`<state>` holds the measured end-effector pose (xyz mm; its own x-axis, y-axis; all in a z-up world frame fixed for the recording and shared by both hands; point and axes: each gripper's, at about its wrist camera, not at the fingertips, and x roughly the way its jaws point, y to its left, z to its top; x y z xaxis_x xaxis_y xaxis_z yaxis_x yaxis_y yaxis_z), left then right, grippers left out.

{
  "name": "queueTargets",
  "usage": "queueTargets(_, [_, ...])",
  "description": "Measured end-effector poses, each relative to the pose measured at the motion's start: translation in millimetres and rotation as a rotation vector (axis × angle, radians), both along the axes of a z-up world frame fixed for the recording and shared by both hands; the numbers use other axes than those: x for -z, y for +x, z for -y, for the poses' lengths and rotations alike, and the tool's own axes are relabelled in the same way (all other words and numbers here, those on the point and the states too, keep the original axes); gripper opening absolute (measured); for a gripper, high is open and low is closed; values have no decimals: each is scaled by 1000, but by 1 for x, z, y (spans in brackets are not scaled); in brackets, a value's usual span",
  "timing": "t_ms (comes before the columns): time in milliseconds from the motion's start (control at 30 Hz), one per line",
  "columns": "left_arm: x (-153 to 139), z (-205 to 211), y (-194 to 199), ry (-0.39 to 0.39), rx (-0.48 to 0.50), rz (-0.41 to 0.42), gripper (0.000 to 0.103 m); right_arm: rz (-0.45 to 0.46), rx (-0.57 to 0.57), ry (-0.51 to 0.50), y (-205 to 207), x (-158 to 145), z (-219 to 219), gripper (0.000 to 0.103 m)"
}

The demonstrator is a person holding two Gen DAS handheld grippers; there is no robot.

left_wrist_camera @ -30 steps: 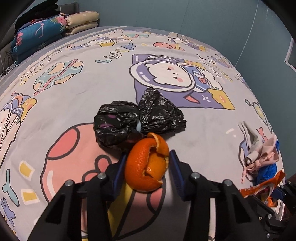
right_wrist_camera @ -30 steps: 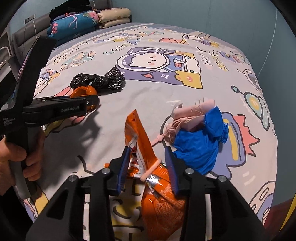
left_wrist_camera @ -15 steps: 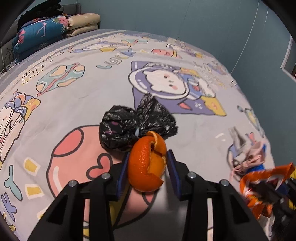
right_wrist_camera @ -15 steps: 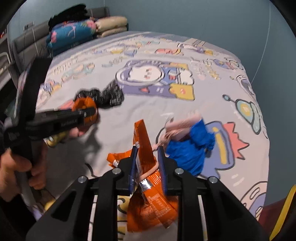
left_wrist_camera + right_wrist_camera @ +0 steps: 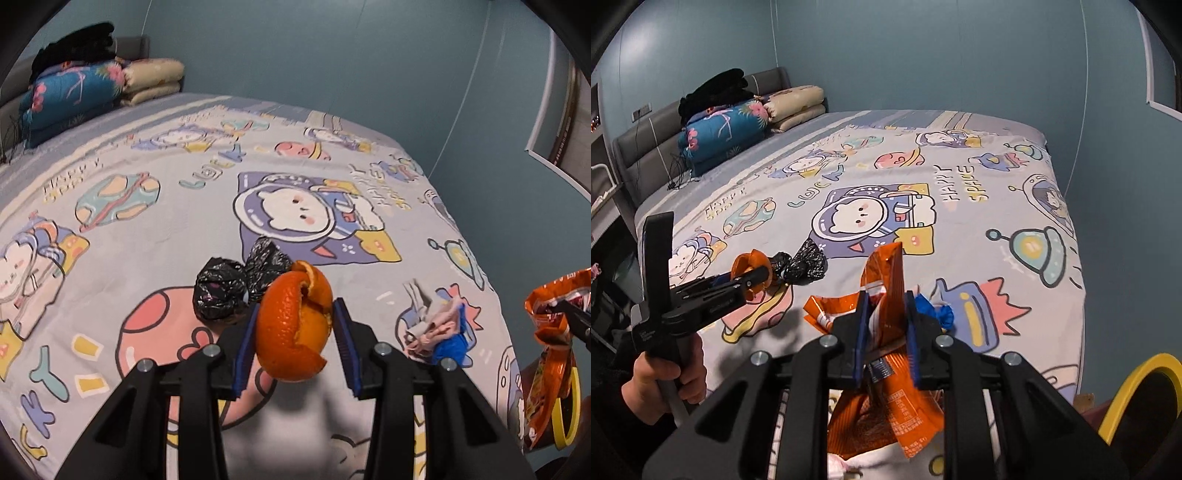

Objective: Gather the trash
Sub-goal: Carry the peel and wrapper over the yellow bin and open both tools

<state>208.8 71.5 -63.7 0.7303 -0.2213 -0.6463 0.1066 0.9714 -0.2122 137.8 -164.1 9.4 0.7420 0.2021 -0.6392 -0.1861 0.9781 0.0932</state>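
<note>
My left gripper [image 5: 295,339] is shut on an orange peel [image 5: 295,325] and holds it above the bed; both show in the right wrist view, the peel [image 5: 750,263] at the left. My right gripper [image 5: 885,325] is shut on an orange snack wrapper [image 5: 886,280], lifted off the bed; the wrapper also shows at the right edge of the left wrist view [image 5: 550,325]. A crumpled black plastic bag [image 5: 236,284] lies on the bedspread [image 5: 147,229] beyond the peel. A pile of pink and blue scraps [image 5: 439,328] lies to the right.
Folded quilts and pillows [image 5: 738,125] are stacked at the head of the bed. A yellow-rimmed bin [image 5: 1137,391] stands at the bed's near right corner. Blue walls surround the bed.
Both grippers have risen and drawn back from the bed, carrying the peel and the wrapper. The right gripper has closed tighter on the wrapper.
</note>
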Motion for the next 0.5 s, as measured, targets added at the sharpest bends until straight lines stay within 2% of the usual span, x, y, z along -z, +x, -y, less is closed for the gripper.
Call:
queueTargets(167, [-14, 15, -16, 5, 37, 27, 37, 1, 18, 6, -22, -2, 18, 17])
queueTargets(333, [-34, 43, -35, 58, 83, 92, 37, 14, 43, 3, -45, -9, 39, 17])
queueTargets(500, [-52, 75, -49, 54, 151, 111, 37, 41, 85, -1, -68, -19, 66, 17])
